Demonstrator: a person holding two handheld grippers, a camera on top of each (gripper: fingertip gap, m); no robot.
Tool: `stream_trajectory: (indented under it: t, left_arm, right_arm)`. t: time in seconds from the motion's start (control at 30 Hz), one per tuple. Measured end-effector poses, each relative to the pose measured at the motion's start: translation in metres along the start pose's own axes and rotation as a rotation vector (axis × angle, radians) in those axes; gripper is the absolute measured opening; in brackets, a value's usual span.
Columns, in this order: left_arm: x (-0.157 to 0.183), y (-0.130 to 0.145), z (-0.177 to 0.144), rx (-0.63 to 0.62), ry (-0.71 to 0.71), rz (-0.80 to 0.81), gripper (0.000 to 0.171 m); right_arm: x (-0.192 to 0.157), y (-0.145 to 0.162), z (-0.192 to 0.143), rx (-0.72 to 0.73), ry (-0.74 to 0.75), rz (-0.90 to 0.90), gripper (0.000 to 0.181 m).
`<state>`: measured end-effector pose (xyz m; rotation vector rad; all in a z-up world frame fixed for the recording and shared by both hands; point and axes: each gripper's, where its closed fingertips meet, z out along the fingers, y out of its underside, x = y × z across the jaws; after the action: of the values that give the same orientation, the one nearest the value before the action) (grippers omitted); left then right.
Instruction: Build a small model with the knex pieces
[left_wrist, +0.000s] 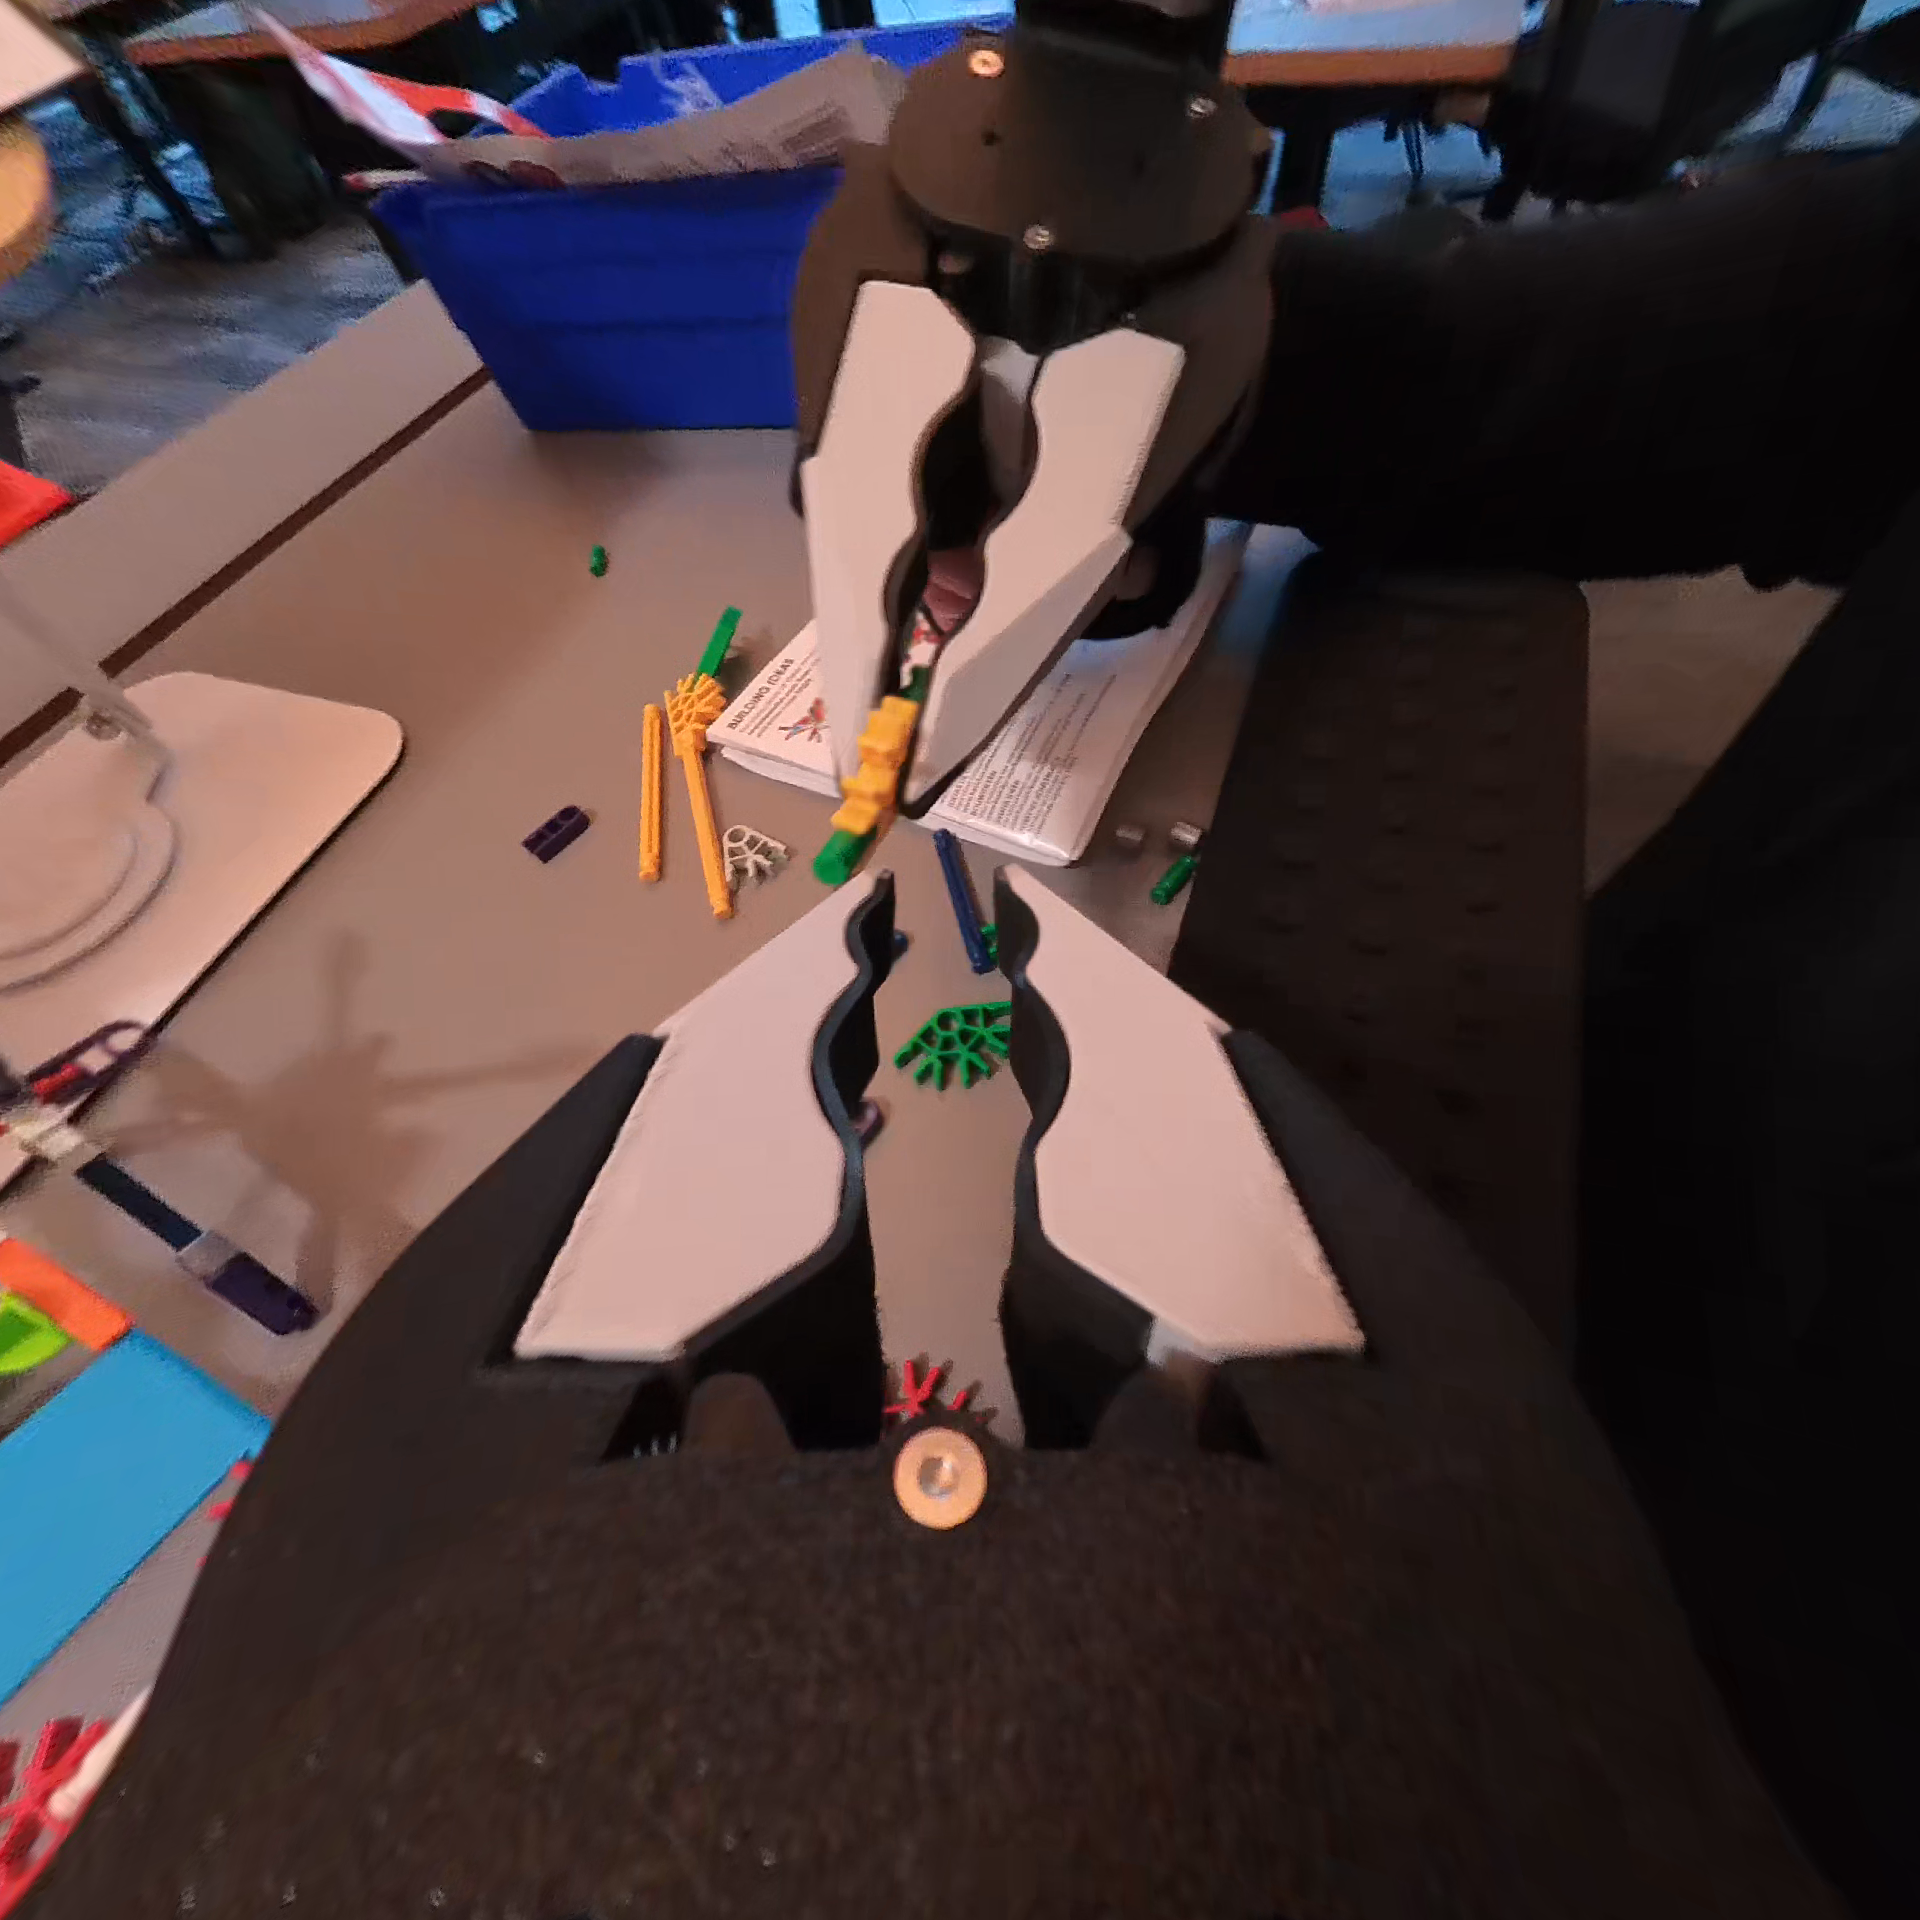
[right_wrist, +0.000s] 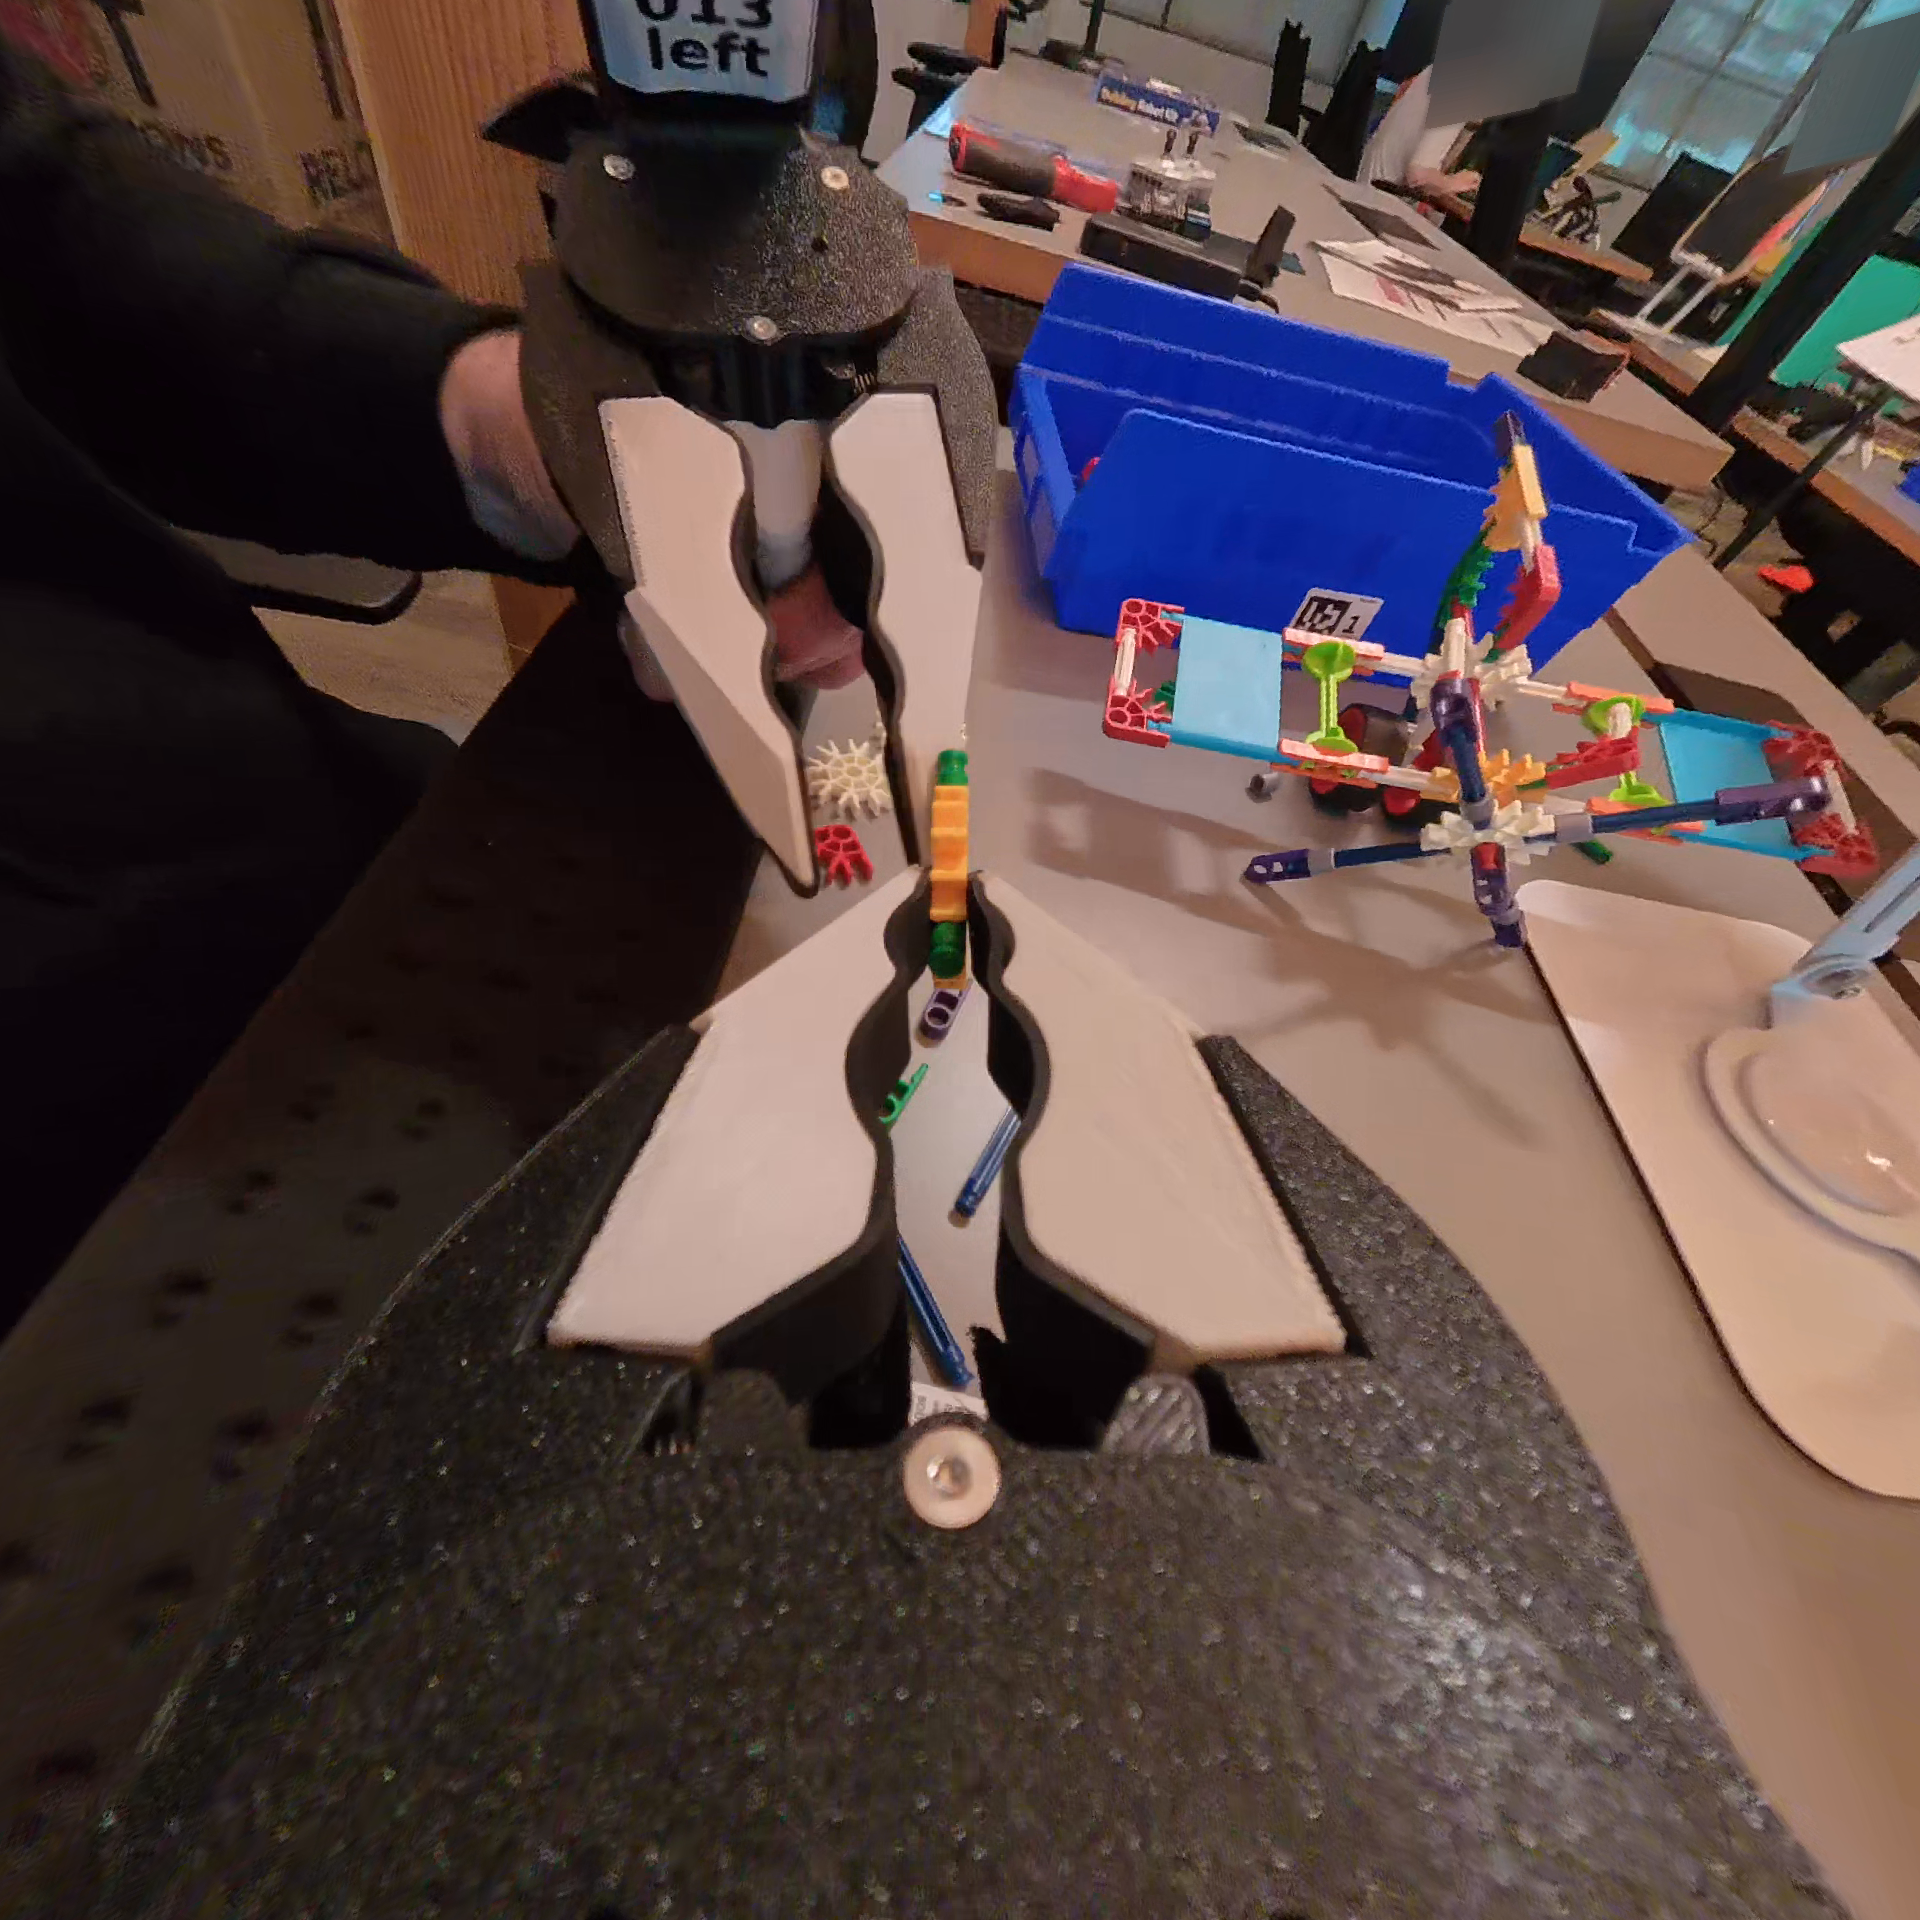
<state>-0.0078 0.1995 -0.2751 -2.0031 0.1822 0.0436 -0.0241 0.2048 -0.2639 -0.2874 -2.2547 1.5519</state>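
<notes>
Worktop (left_wrist: 436, 966) under both tools. Blue bin (left_wrist: 623, 301) well beyond tips. Built rod model (right_wrist: 1455, 748) off to right of right tool (right_wrist: 948, 894). Right tool pinching yellow-and-green rod stack (right_wrist: 948, 852) at its very tips. Left tool (left_wrist: 940, 894) spread, empty, tips just short of stack's green end. Pinch looks shallow; stack may pivot.

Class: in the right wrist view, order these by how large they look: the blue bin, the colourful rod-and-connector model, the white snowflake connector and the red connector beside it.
1. Blue bin
2. Colourful rod-and-connector model, nearly as wide, so a close call
3. White snowflake connector
4. Red connector

The last two look close in size, and the left tool partly hides the white one.
</notes>
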Motion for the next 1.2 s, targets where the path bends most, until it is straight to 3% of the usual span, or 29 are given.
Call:
stream_trajectory:
  t: [0.17,0.27,0.43,0.7,1.0,1.2]
  left_arm:
    - [-0.016,-0.005,-0.011,0.041,-0.069,-0.019,0.027]
    - [-0.008,-0.008,-0.004,0.032,-0.03,0.026,0.028]
    - [-0.003,-0.018,0.001,0.119,0.064,-0.039,0.008]
    - [-0.014,-0.015,0.002,0.113,0.039,-0.048,0.005]
    - [-0.014,-0.016,0.002,0.088,0.07,-0.009,0.013]
    - [-0.027,-0.006,0.015,0.003,-0.047,0.061,0.009]
  right_arm:
    - [0.004,-0.003,-0.005,0.037,-0.013,0.043,0.006]
    - [0.001,-0.002,-0.003,0.039,-0.033,0.053,0.006]
    - [-0.01,0.001,-0.001,0.028,-0.102,0.068,0.006]
    - [0.006,0.007,0.0,-0.009,-0.01,0.072,0.014]
    - [0.006,0.004,0.0,-0.043,0.031,-0.016,0.005]
    - [0.019,0.012,0.002,-0.123,0.14,-0.063,0.006]
